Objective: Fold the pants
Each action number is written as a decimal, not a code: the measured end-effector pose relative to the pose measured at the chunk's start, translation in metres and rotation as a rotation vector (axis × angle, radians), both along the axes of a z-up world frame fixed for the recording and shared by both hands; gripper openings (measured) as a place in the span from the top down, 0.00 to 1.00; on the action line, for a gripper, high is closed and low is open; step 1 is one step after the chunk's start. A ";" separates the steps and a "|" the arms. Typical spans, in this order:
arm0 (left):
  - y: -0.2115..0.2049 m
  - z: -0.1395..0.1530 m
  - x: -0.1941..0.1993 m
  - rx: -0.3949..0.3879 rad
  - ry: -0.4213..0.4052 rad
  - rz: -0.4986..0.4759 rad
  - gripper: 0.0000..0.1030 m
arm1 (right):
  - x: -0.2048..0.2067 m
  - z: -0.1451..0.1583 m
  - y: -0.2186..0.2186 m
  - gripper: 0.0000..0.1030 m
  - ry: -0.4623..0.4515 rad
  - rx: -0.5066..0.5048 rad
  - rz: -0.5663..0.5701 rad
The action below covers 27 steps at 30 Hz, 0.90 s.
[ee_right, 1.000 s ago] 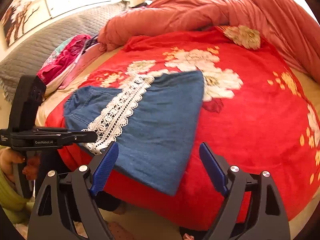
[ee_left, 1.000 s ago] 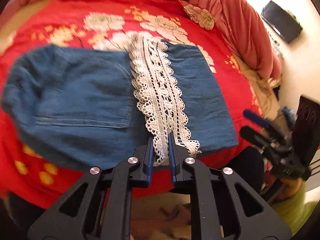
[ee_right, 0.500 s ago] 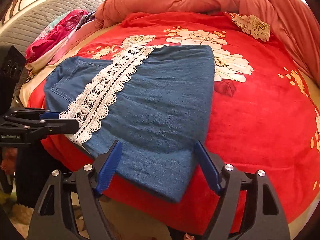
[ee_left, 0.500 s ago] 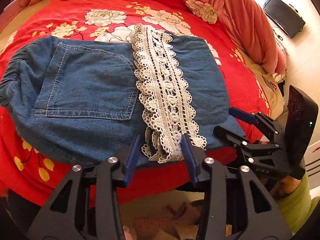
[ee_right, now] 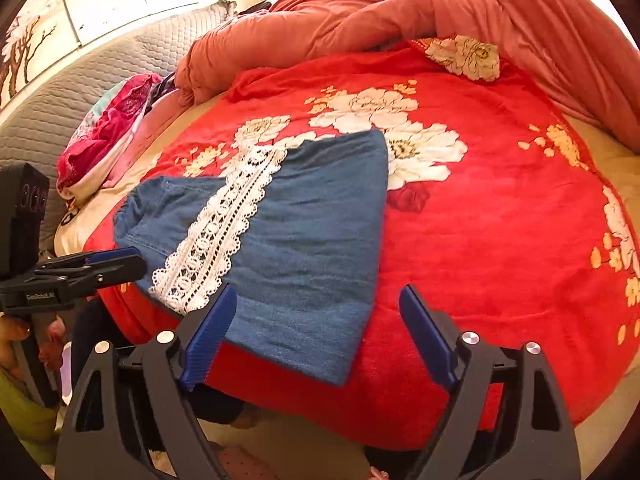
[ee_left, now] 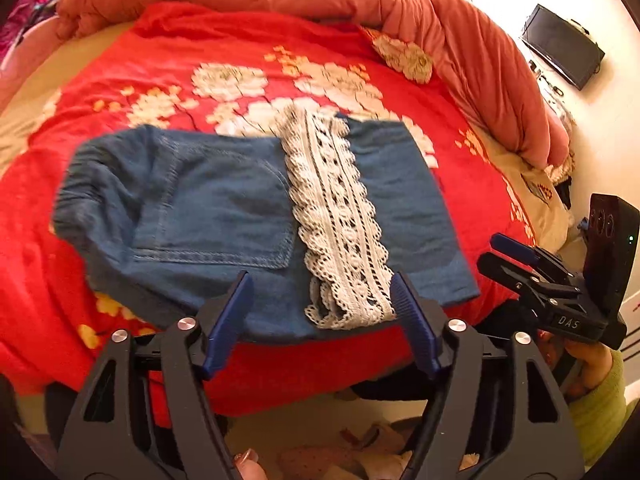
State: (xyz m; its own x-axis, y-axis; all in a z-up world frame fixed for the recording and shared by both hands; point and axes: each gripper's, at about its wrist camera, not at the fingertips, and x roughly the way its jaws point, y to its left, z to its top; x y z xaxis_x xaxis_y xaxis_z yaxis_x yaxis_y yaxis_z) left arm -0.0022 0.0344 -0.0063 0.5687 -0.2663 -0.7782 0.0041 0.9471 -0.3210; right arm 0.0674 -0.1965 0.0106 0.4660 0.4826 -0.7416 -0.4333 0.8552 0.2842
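Blue denim pants [ee_left: 224, 216] lie folded on the red flowered blanket [ee_left: 168, 60], back pocket up. A white lace trim [ee_left: 340, 220] runs across them to the near edge. My left gripper [ee_left: 324, 316] hovers at that edge with its jaws opening. The lace end lies just beyond the tips, and nothing is pressed. In the right wrist view the pants [ee_right: 312, 240] and lace [ee_right: 224, 232] lie ahead. My right gripper [ee_right: 320, 316] is above the denim's near corner, jaws opening and holding nothing. Each gripper shows in the other's view: the right gripper [ee_left: 516, 256] and the left gripper [ee_right: 116, 264].
A salmon duvet [ee_right: 400, 8] is bunched along the far side of the bed. A pile of pink clothes [ee_right: 108, 136] sits by the grey quilted headboard [ee_right: 80, 80]. A dark screen [ee_left: 560, 46] stands off to the right. The bed's near edge drops to the floor below both grippers.
The left gripper, shut on the lace end a second ago, has let it go and spread its jaws. The lace now lies flat. The right gripper moved in toward the pants and drew back.
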 end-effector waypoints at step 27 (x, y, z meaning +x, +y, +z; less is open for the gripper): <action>0.114 -0.004 -0.031 -0.063 -0.048 0.232 0.18 | 0.027 0.042 0.110 0.06 -0.064 -0.077 0.193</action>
State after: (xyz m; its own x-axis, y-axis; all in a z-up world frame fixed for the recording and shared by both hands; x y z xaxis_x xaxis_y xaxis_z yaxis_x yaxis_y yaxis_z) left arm -0.0328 0.1488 -0.0101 0.6562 -0.1710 -0.7350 -0.1948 0.9025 -0.3840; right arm 0.0946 -0.0865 0.0527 0.4182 0.5106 -0.7513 -0.6061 0.7729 0.1878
